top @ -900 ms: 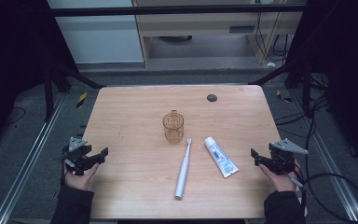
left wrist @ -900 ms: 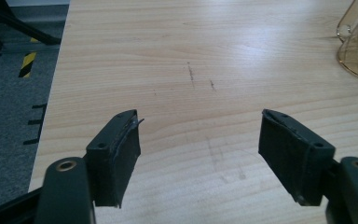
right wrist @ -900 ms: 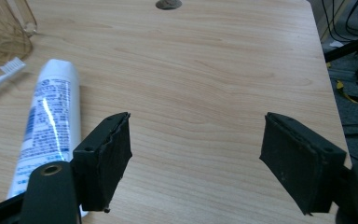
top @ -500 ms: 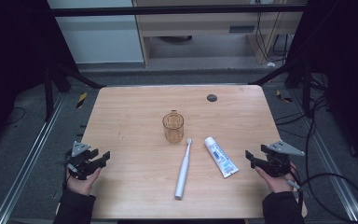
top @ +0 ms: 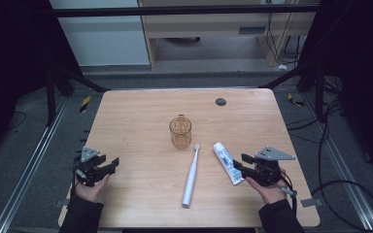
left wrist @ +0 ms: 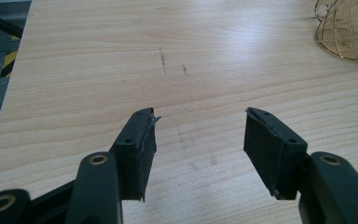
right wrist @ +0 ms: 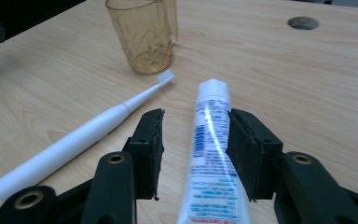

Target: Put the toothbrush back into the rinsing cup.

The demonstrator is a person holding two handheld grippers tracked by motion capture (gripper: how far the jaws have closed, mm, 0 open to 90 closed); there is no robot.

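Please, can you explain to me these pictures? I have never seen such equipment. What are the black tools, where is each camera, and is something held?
A person sits at a wooden table and holds a black two-jaw hand tool in each hand. One camera looks down from above; one more rides on each tool and looks along its jaws.

On the table stand an amber cup, a white toothbrush and a toothpaste tube.

The left gripper is open over bare wood. The right gripper has its jaws on both sides of the tube, which lies on the table. One jaw seems to touch it, the other stands apart, so nothing is gripped yet.
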